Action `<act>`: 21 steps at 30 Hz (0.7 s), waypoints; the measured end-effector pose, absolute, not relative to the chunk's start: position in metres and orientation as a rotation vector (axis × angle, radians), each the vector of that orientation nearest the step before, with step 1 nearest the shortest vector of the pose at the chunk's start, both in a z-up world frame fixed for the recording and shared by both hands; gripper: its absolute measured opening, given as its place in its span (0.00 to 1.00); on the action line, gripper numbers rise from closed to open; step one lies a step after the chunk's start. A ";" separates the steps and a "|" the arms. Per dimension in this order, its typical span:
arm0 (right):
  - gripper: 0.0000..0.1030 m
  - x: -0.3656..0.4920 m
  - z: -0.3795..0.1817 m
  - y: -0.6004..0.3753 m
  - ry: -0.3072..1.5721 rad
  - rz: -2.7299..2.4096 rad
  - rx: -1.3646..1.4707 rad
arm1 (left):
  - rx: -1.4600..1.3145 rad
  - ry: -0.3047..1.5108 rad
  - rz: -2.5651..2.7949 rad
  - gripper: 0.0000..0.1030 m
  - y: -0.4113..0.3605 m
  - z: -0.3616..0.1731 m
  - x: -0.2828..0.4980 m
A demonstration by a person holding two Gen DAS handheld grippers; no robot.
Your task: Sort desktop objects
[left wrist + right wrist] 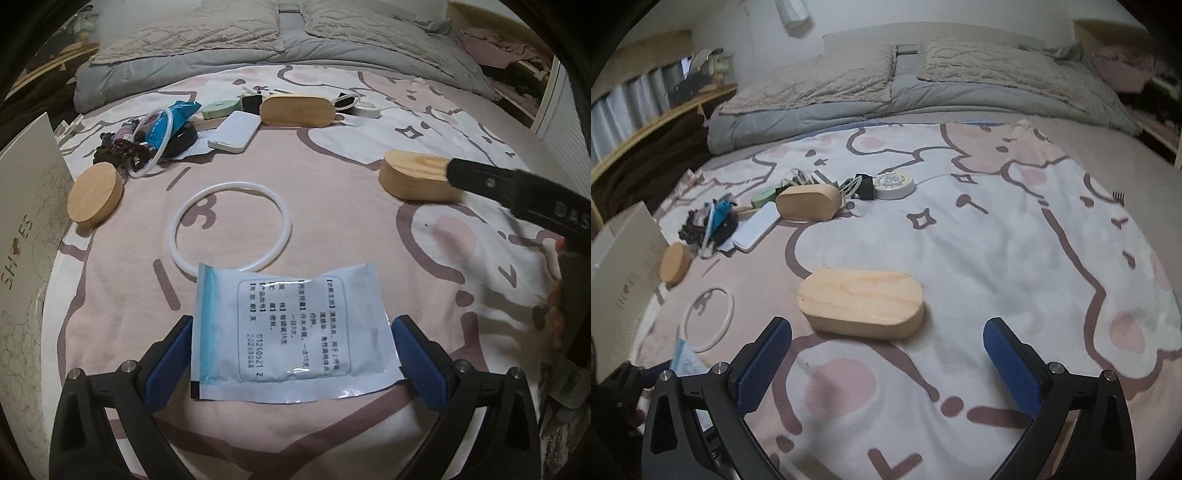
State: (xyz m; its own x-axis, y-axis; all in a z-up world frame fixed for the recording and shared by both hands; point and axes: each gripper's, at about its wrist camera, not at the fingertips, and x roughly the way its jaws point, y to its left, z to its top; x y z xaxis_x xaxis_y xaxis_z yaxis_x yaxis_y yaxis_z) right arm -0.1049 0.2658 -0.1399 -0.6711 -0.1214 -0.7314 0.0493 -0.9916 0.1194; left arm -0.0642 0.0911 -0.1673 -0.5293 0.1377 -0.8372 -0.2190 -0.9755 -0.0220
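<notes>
A: Two claws, both spread wide. In the left wrist view, our left claw (291, 354) straddles the flat white-and-blue printed sachet (291, 332) lying on the pink cartoon bedspread (332, 177), pads off it.

B: In the right wrist view, our right claw (888, 360) gapes empty just short of the oval pale wooden box (862, 302).

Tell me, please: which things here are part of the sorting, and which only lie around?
To sort: sachet, white ring, oval wooden blocks, round wooden disc, white power bank, hair ties, round tin.

Lying about: shoe box, pillows, grey duvet.
</notes>
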 end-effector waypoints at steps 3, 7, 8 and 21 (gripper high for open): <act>1.00 -0.114 -0.142 0.256 -0.104 -2.767 1.249 | -1.393 0.108 2.589 1.00 0.087 -0.168 -0.063; 1.00 -0.129 -0.151 0.247 -0.063 -2.757 1.318 | -1.395 0.055 2.608 1.00 0.079 -0.169 -0.062; 1.00 -0.131 -0.153 0.246 -0.065 -2.750 1.329 | -1.394 0.050 2.607 1.00 0.078 -0.169 -0.062; 1.00 -0.146 -0.171 0.242 -0.070 -2.754 1.410 | -1.359 0.010 2.632 0.96 0.076 -0.169 -0.061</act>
State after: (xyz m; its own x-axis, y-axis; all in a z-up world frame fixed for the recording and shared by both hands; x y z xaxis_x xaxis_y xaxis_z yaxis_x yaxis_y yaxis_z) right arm -0.1464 0.2425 -0.1705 -0.5841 -0.0624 -0.8093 0.0211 -0.9979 0.0617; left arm -0.0614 0.0758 -0.1686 -0.5663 0.1553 -0.8094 -0.1614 -0.9840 -0.0759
